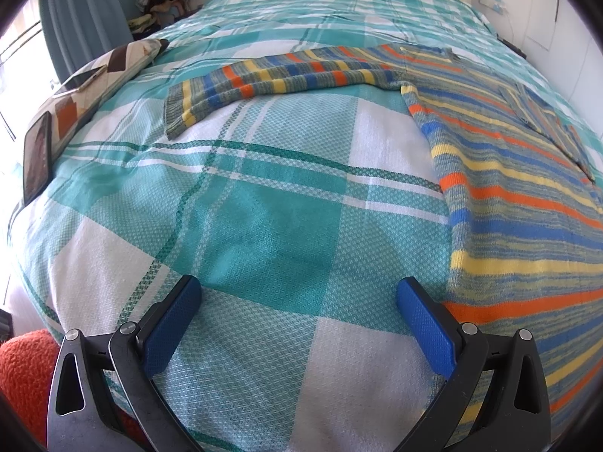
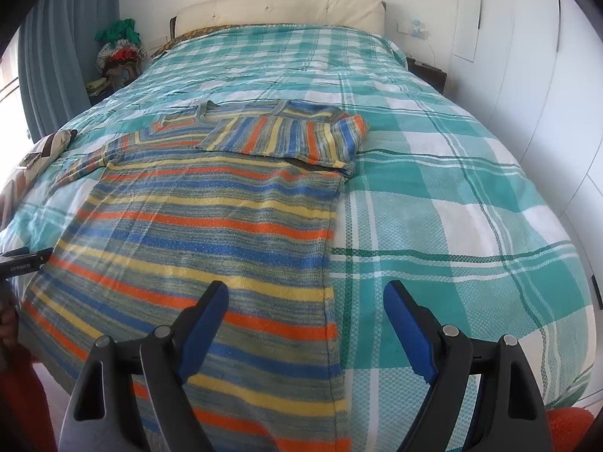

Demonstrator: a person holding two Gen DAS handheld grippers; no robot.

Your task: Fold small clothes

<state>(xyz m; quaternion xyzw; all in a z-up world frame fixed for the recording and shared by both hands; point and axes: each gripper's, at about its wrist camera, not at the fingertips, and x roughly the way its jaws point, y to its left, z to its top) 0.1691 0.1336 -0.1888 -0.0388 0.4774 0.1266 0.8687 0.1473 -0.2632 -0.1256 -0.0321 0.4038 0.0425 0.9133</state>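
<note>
Looking at the bed (image 2: 452, 203), we see the striped sweater (image 2: 211, 226) lying flat on the checked cover, its right sleeve (image 2: 286, 135) already folded across the chest and its left sleeve (image 1: 286, 75) stretched out to the side. Both our left tool (image 1: 299, 293) and our right tool (image 2: 307, 297) hover with their fingers apart and hold nothing. The risk, we think, is that the knit is soft and loose: if we pinch only 1 layer, or catch the cover below, the fold can come out crooked. The folded sleeve can also slip open when the body is lifted. Beside the left sleeve lie a pillow (image 1: 124, 60) and 2 phones (image 1: 37, 158), near but not touching it.
</note>
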